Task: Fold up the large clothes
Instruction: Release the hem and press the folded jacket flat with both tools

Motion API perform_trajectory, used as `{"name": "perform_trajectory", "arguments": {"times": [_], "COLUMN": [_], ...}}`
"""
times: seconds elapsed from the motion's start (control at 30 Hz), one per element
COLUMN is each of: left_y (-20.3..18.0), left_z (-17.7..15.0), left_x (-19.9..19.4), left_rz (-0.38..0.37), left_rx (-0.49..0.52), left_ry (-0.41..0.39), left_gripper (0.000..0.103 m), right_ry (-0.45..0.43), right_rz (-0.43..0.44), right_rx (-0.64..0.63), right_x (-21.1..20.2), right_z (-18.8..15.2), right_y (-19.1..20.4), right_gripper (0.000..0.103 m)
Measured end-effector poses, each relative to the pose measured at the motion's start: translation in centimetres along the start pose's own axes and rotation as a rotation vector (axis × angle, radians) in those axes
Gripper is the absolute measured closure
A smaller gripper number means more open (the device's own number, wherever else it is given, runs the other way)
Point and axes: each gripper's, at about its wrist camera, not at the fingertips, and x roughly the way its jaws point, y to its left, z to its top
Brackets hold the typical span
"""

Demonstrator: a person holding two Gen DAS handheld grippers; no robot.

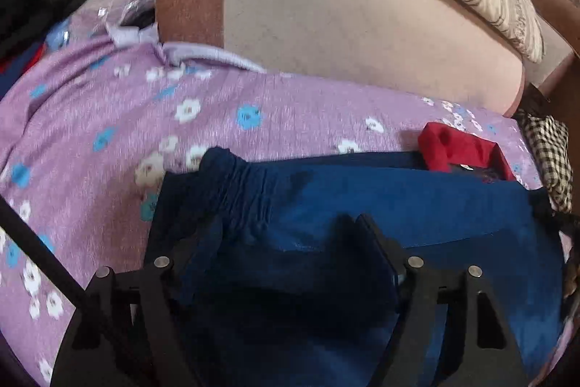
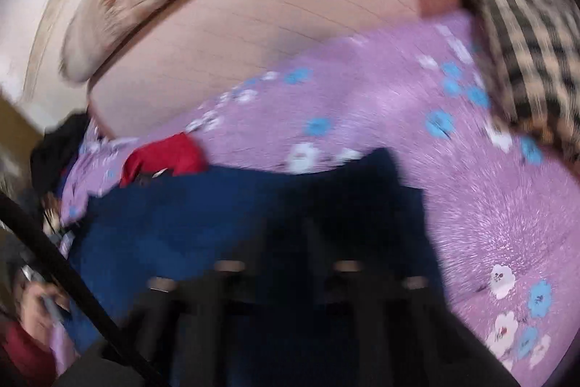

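Observation:
A dark blue garment (image 1: 398, 202) with a red part (image 1: 453, 151) at its far end lies across a purple flowered bed sheet (image 1: 108, 104). My left gripper (image 1: 286, 234) is over the garment's gathered near edge; blue cloth fills the space between its fingers (image 1: 377, 242), so it looks shut on the garment. In the right wrist view the same garment (image 2: 203, 213) and its red part (image 2: 166, 155) show, badly blurred. My right gripper (image 2: 286, 242) is a dark blur over the garment's edge; its jaw state is unreadable.
A beige and brown headboard (image 1: 344, 13) curves behind the bed. A black-and-cream checked cloth (image 1: 551, 147) lies at the sheet's right edge, also in the right wrist view (image 2: 529, 49). Dark clothes (image 1: 43, 6) are piled at the far left. A black rod (image 1: 36, 242) crosses the lower left.

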Motion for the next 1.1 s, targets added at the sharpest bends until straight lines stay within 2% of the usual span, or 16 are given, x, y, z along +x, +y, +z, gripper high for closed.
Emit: {"name": "perform_trajectory", "arguments": {"times": [0.07,0.1,0.17,0.2,0.23,0.3,0.4,0.5,0.6,0.63,0.7,0.8,0.87,0.97,1.1], "left_y": [-0.7,-1.1,-1.8,-2.4,-3.0,-3.6,-3.4,-2.0,0.3,0.6,0.5,0.4,-0.7,-3.6,-5.7], "left_z": [0.0,-0.2,-0.9,-1.5,-2.4,-3.8,-7.2,-10.3,-12.6,-13.3,-13.8,-13.9,-14.0,-13.9,-13.9], "left_x": [-0.2,-0.8,-2.7,-4.0,-5.9,-8.0,-10.4,-10.9,-9.7,-9.6,-10.0,-12.1,-14.0,-14.9,-12.1], "left_rz": [0.028,0.035,0.046,0.047,0.041,0.036,0.005,0.041,0.033,0.049,0.097,0.067,0.020,0.031,0.022], "left_rx": [0.029,0.039,0.072,0.092,0.122,0.152,0.159,0.145,0.085,0.109,0.120,0.050,0.047,0.112,0.140], "left_ry": [0.000,-0.014,-0.042,-0.055,-0.076,-0.085,-0.044,0.001,0.072,0.055,0.047,0.033,-0.010,-0.057,-0.004], "left_gripper": [0.028,0.028,0.027,0.027,0.027,0.024,0.023,0.023,0.023,0.023,0.023,0.023,0.023,0.020,0.020], "right_ry": [-0.006,-0.015,-0.024,-0.027,-0.037,-0.032,0.005,0.039,0.074,0.082,0.076,0.041,-0.007,-0.033,-0.021], "right_rz": [0.038,0.007,-0.085,-0.096,-0.089,-0.057,-0.022,-0.023,-0.076,-0.074,-0.087,-0.117,-0.195,-0.124,-0.121], "right_rx": [0.080,0.068,-0.022,-0.047,-0.084,-0.143,-0.228,-0.252,-0.240,-0.213,-0.174,-0.085,-0.136,-0.176,-0.208], "right_x": [-0.4,-1.0,-2.5,-3.3,-4.8,-7.0,-9.5,-10.7,-11.2,-11.3,-11.7,-13.8,-15.3,-16.2,-14.4], "right_z": [0.3,0.3,-0.2,-0.6,-1.5,-3.7,-8.1,-12.1,-15.1,-15.7,-16.2,-16.3,-16.7,-17.1,-16.9], "right_y": [-1.7,-1.5,0.0,0.7,1.9,3.8,5.9,6.0,3.4,2.3,0.9,-0.4,1.2,3.6,5.7], "right_gripper": [0.103,0.102,0.095,0.086,0.081,0.080,0.078,0.078,0.078,0.078,0.080,0.080,0.078,0.070,0.068]}}
